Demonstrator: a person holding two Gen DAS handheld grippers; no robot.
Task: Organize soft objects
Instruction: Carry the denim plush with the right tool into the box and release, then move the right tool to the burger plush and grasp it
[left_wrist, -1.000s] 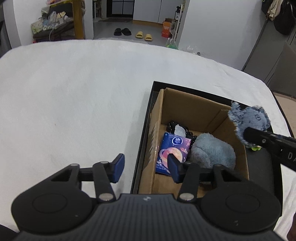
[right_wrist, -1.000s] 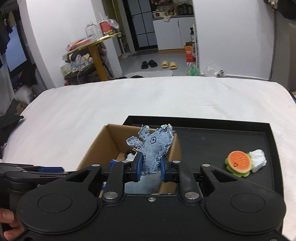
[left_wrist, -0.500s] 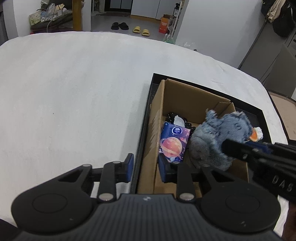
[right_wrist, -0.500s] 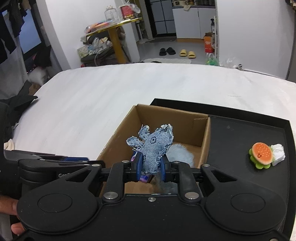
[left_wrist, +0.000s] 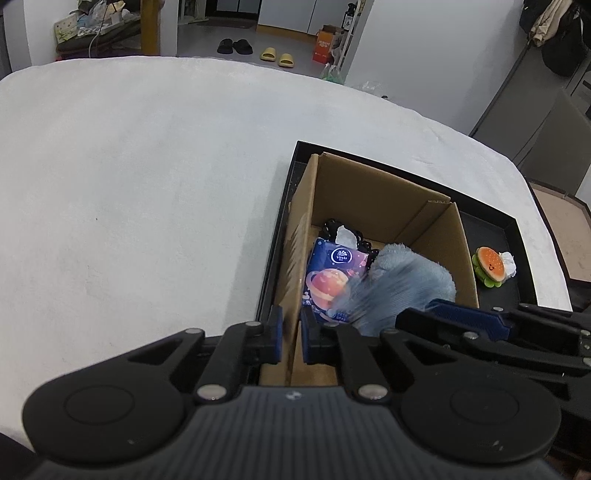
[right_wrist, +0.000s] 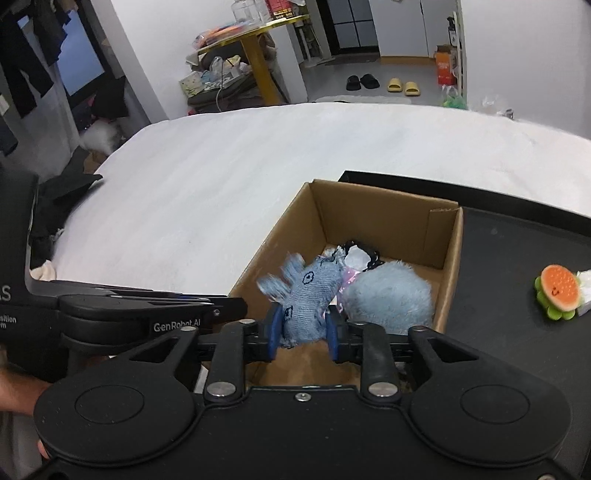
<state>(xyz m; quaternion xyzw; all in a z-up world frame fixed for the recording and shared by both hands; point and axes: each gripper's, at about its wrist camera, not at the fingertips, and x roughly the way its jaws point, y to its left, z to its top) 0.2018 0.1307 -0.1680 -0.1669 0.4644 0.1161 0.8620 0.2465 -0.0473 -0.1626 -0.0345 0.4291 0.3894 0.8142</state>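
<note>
A cardboard box (left_wrist: 373, 192) (right_wrist: 384, 214) stands on a black tray (right_wrist: 517, 258). In it lie a fluffy blue plush (right_wrist: 391, 295) (left_wrist: 410, 277), a purple tissue pack (left_wrist: 328, 273) and a black item (left_wrist: 360, 242). My left gripper (left_wrist: 291, 334) is shut on the box's near left wall. My right gripper (right_wrist: 301, 330) is over the box's near end with its jaws spread wider than the denim toy (right_wrist: 308, 291) between them. The toy is motion-blurred and looks loose. It shows as a blur in the left wrist view (left_wrist: 369, 295).
A burger-shaped toy (right_wrist: 557, 291) (left_wrist: 489, 264) with a white wad (left_wrist: 508, 260) lies on the tray right of the box. The tray sits on a white-covered table (left_wrist: 147, 184). Room clutter, a yellow table (right_wrist: 258, 44) and slippers lie beyond.
My left gripper closed on the box's left wall. My right gripper moved lower into the box's near end and opened its jaws; the denim toy has tilted and blurs.
</note>
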